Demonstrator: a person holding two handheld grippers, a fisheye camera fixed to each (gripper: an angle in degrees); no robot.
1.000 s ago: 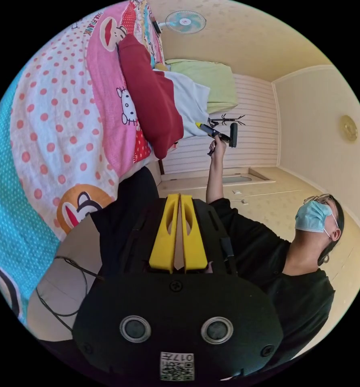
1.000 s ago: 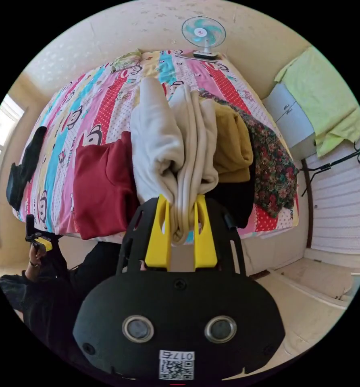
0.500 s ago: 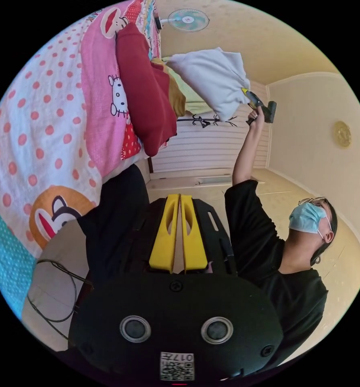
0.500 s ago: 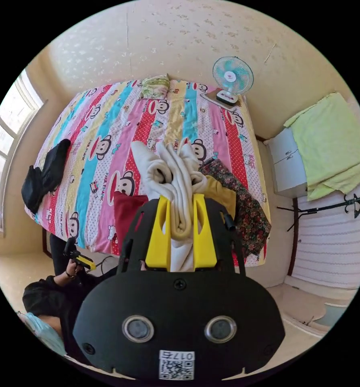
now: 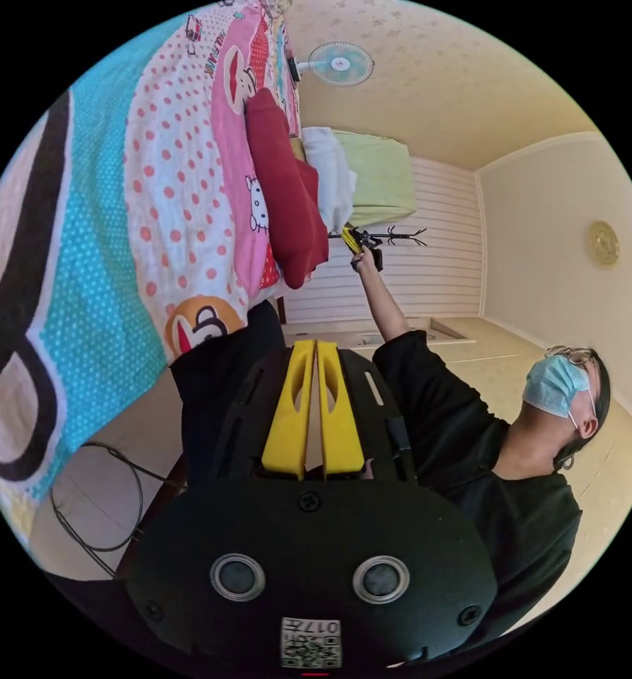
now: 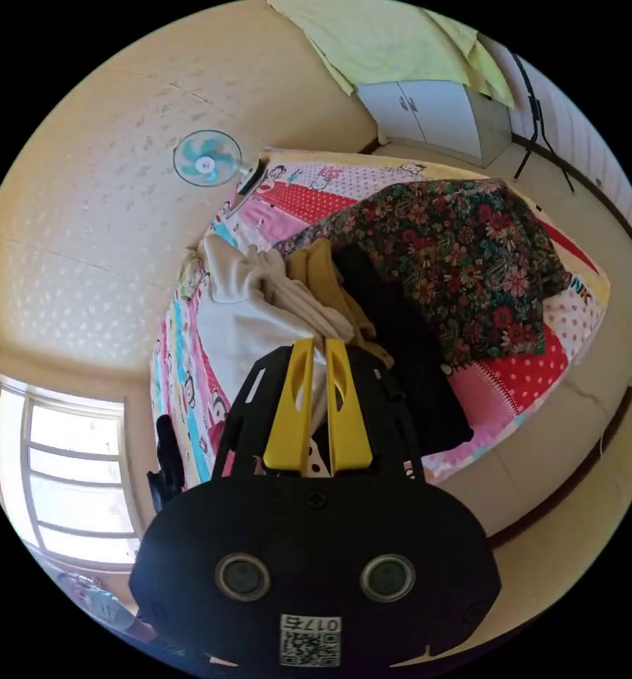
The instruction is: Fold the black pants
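Left gripper point(image 5: 314, 410): yellow jaws pressed together, empty, off edge of striped cartoon-print bedspread point(image 5: 117, 233).
Right gripper point(image 6: 318, 410): jaws nearly together, narrow gap, holding nothing.
Cream garment point(image 6: 248, 318) on bedspread beside it.
Black pants point(image 6: 408, 353) between mustard garment point(image 6: 323, 272) and floral cloth point(image 6: 464, 262).

White garment point(image 6: 248, 318) now out of the right claw point(image 6: 317, 414), back on the bed point(image 6: 542, 353).
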